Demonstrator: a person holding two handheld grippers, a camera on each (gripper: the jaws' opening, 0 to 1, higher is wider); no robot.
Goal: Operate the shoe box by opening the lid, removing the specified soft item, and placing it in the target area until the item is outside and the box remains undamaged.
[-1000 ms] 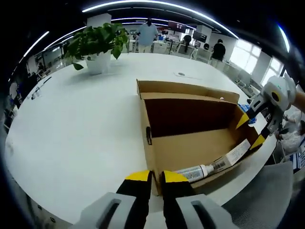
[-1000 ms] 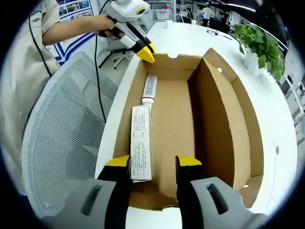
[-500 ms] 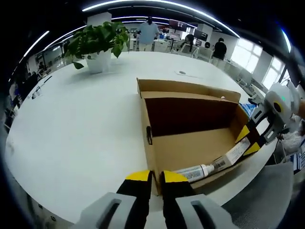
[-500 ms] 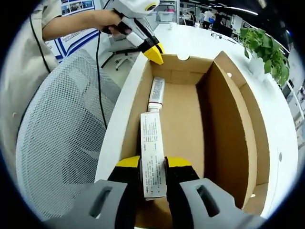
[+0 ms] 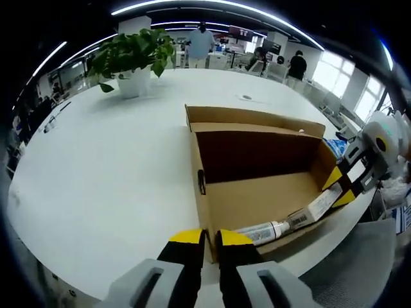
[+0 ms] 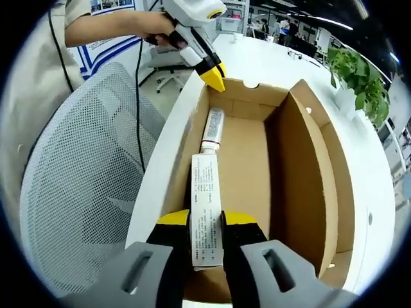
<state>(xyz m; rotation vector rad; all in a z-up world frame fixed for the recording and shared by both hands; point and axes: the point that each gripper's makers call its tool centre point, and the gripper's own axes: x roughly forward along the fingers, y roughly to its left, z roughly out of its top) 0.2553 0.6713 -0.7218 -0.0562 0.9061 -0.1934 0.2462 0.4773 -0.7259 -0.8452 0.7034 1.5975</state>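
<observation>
Fingertips (image 6: 174,221) of the right gripper (image 6: 205,221) are closed on the near end of a long white carton (image 6: 205,215), which is printed with fine text too small to be read. The carton is raised at that end and lies along the left wall inside the open shoe box (image 6: 302,192). Beyond it, a white tube (image 6: 212,126) rests on the box floor, its label also illegible. The left gripper (image 5: 204,239) is clamped on the box's corner wall, holding the cardboard steady on the white table (image 5: 109,167); its yellow tips are seen pinching that edge in the right gripper view. The lid is judged already open and the grasp made. Lifting the carton clear and placing it outside remain to be done. No brand can be read anywhere.
</observation>
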